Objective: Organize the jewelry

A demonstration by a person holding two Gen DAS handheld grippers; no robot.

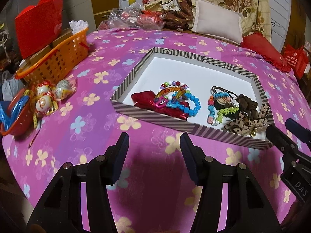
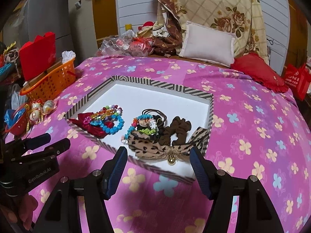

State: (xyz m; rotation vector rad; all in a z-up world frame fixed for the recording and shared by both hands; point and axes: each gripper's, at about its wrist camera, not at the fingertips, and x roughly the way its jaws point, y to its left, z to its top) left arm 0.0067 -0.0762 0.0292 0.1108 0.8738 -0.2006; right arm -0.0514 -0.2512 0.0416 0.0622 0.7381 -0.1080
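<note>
Two piles sit sorted in the striped tray [image 1: 196, 130] in the left wrist view: beaded bracelets [image 1: 178, 97] on a red bow [image 1: 143, 99] toward the tray's left, hair ties and a brown scrunchie [image 1: 248, 102] with a leopard bow [image 1: 246, 122] toward its right. Left gripper [image 1: 154, 145] hangs over bare pink bedspread [image 1: 87, 128] just short of the tray's near wall, jaws wide, nothing between them, touching nothing. Right gripper [image 1: 285, 130] pokes in at the right edge near the tray's corner, also empty.

Right wrist view: right gripper [image 2: 158, 155] straddles the leopard bow [image 2: 155, 147] from above, jaws wide; pads look clear of the cloth, so the bow lies loose in the tray [image 2: 143, 85] at the near right. Left gripper [image 2: 48, 141] sits apart to the left over the bedspread, open and empty.

Judged step: a placement seems finished, with everything visible already inside the tray. Next move likely calls for backing both grippers clear without snagging the bow's small gold bell [image 2: 171, 160], or checking for leftover pieces; none show on the bedspread near the tray.
</note>
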